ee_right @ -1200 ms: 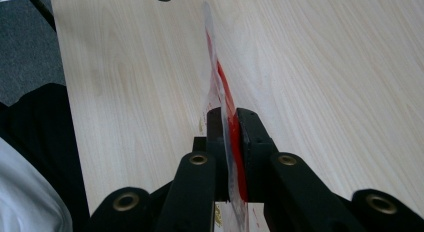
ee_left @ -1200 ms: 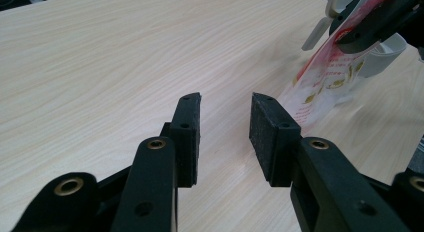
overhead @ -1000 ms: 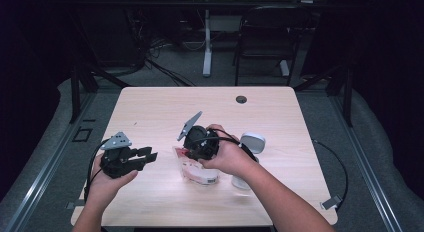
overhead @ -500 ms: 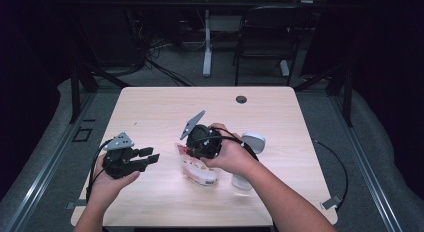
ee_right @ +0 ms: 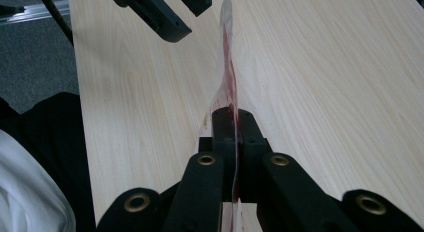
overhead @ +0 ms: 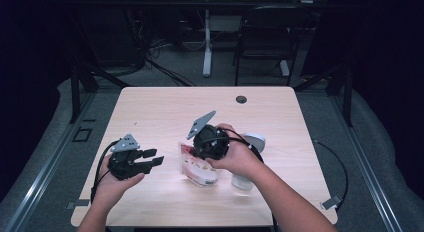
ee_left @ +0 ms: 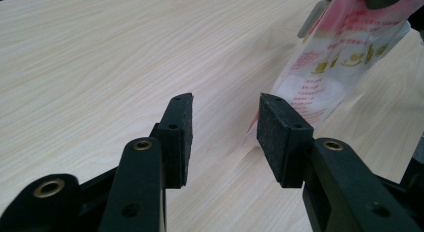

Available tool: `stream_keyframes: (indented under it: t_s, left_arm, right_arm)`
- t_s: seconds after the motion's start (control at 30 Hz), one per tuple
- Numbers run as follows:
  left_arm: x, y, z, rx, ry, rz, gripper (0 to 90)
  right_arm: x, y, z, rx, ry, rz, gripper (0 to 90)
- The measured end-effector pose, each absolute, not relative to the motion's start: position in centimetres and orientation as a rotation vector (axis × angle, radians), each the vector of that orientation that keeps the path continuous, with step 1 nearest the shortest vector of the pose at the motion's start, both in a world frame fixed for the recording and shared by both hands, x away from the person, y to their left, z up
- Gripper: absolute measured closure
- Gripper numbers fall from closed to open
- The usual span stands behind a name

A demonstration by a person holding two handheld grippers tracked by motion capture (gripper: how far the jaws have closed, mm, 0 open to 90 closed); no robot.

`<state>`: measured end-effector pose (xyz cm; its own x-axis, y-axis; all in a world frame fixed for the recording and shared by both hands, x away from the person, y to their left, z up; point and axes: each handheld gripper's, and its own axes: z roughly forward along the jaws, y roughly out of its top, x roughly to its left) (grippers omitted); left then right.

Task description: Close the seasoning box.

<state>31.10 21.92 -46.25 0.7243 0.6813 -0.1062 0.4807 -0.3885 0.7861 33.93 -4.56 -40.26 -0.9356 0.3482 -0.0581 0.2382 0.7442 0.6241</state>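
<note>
Left gripper (overhead: 150,160): jaws apart with nothing between them (they have just been opening), aimed right at the bag.
Bag: the clear plastic pouch with red and gold print (overhead: 197,168) stands on the table's near middle, just right of the left gripper, its upper edge pinched.
Right gripper (ee_right: 233,123): clamped on the pouch's thin edge, which runs lengthwise away from its jaws.
Key relation: the free lower corner lies nearest the left gripper.
Far right: a white cylindrical bottle (overhead: 243,180).

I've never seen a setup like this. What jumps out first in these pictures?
Probably the clear plastic packet with red print, pinched at its edge by the right gripper near the middle of the pale wooden table. To its left, the left gripper points at the packet; its jaws have just been opening, with nothing between them. A white cylindrical container stands beside the person's right hand.
</note>
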Motion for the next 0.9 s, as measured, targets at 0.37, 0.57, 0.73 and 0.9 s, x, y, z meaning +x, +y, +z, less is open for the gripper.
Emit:
stream_keyframes:
  t_s: [0.37, 0.57, 0.73, 0.9]
  left_arm:
    - [31.1, 21.3, -46.8, 2.069, 0.85, 0.278, 54.9]
    - [31.0, 21.0, -47.0, 2.06, 0.815, 0.276, 52.7]
    - [31.0, 20.8, -47.0, 2.051, 0.792, 0.273, 51.2]
    - [30.9, 20.7, -47.1, 2.031, 0.764, 0.244, 49.9]
  right_arm:
    - [33.4, -5.4, -39.6, 0.435, 2.729, 1.025, 90.0]
    - [33.2, -5.7, -39.3, 0.426, 2.715, 1.063, 90.0]
    - [33.0, -5.9, -38.8, 0.412, 2.703, 1.087, 90.0]
    - [32.8, -6.3, -38.2, 0.404, 2.691, 1.11, 90.0]
